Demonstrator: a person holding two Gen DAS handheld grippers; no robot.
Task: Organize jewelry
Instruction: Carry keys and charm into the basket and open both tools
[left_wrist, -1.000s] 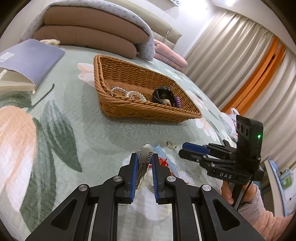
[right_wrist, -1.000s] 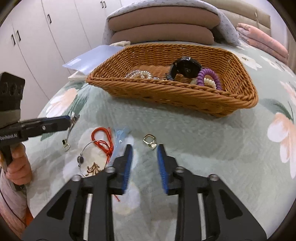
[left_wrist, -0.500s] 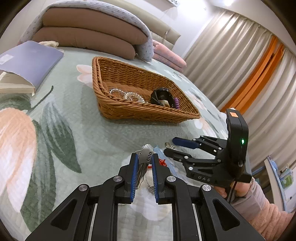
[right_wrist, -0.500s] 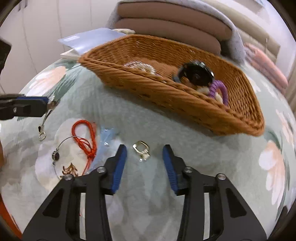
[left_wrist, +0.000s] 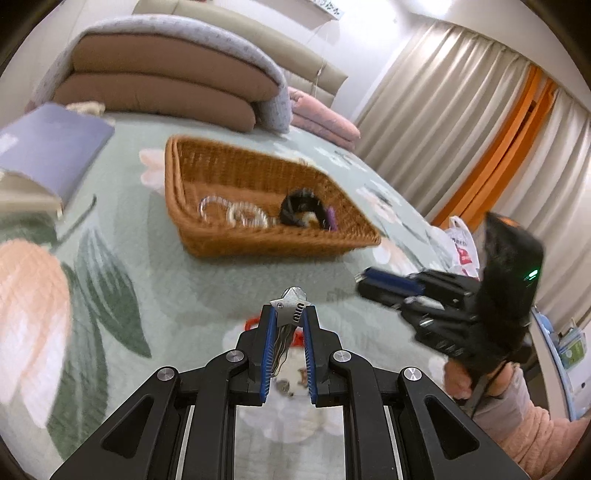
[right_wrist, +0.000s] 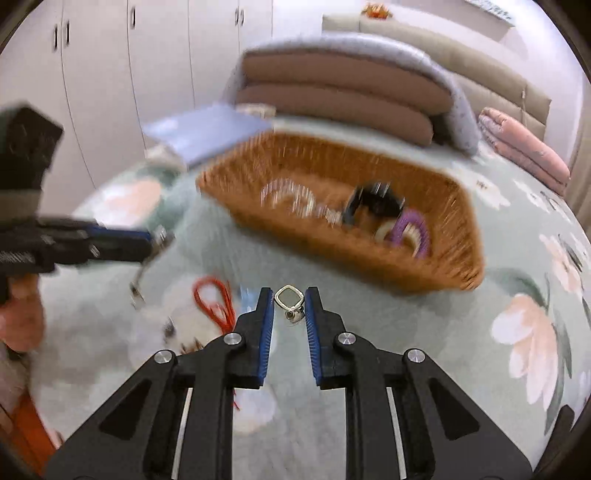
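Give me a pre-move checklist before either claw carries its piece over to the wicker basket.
1. Left claw holds the silver metal clasp piece: ok, pads shut on it, chain dangling.
2. Right claw grips the small silver square-shaped ring: cannot tell; the ring sits between the pads, contact unclear.
3. Ring lifted off the green floral bedspread: cannot tell.
4. Brown wicker basket has room: ok, bare floor toward the far end.
5. Red cord clear of the right claw: ok, lying to its left.
6. Views sharp: not ok, motion blur.
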